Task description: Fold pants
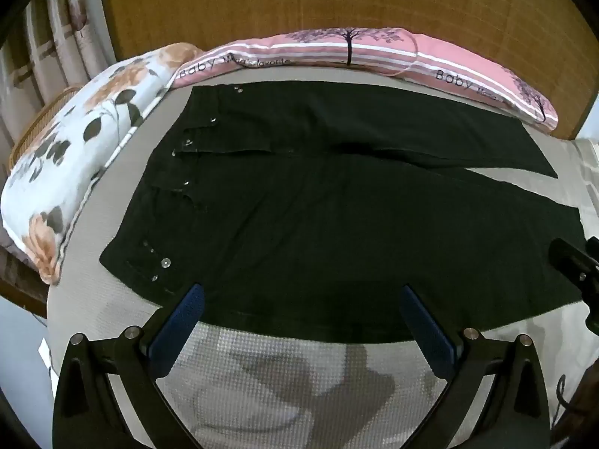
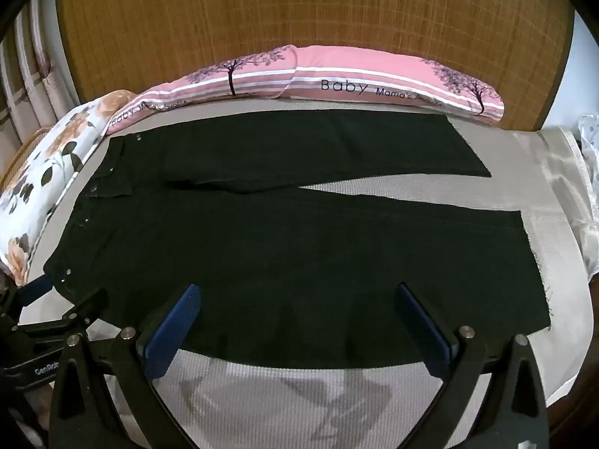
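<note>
Left wrist view: black pants (image 1: 318, 202) lie flat and unfolded on a grey textured bed cover (image 1: 284, 370), waistband to the left, both legs running off to the right. Metal rivets and a button (image 1: 166, 262) show along the waist. The left gripper (image 1: 301, 318) hovers over the near edge of the pants with its blue-padded fingers (image 1: 179, 321) spread wide and nothing between them. Part of the right gripper (image 1: 578, 262) shows at the right edge, near the leg hem. A floral pillow (image 1: 75, 157) sits left of the waistband, and a pink bolster (image 1: 374, 56) printed with trees lies along the far side against a wooden headboard (image 1: 318, 0).

Right wrist view: the same pants (image 2: 280, 247) fill the middle, the two legs parting into a narrow wedge of bare cover toward the hems. The right gripper (image 2: 299, 318) hangs over the near leg, its fingers (image 2: 423, 321) spread apart and holding nothing. The left gripper (image 2: 48, 292) appears at the left, at the near waist corner.
</note>
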`<state>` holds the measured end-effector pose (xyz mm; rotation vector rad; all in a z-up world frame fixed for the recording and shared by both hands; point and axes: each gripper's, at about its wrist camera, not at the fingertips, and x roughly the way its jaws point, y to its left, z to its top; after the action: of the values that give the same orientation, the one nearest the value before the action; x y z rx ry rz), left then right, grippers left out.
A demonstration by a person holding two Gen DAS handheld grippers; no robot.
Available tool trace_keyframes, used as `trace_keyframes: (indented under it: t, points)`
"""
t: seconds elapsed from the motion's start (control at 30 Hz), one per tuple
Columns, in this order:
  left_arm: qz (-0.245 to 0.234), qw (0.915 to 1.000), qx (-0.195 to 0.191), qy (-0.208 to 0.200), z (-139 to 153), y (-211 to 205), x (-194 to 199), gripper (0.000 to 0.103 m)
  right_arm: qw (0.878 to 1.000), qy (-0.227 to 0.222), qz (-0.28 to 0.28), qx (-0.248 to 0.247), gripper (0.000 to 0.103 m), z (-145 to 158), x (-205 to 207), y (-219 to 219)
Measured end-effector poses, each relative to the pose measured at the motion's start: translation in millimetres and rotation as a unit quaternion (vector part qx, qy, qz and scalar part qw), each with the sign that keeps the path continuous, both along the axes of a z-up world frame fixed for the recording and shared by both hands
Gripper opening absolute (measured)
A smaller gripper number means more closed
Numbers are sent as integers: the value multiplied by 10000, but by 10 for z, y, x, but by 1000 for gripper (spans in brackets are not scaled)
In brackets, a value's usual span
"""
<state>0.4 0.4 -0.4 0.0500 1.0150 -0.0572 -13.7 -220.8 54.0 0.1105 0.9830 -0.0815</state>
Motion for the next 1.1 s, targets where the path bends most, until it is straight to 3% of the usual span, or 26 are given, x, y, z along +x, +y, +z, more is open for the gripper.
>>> trace_keyframes:
  t: [0.17, 0.5, 1.1]
  points:
    - [-112, 9999, 40, -57, 21, -45, -28, 101, 10000, 24, -5, 28, 102, 39, 60, -23]
    - [-87, 10000, -36, -5, -215, 113, -10, 99, 9999, 121, -28, -23, 102, -82, 30, 15]
    - [-173, 9998, 3, -16, -138, 25, 1, 99, 9999, 136, -45, -23, 102, -77, 50, -4]
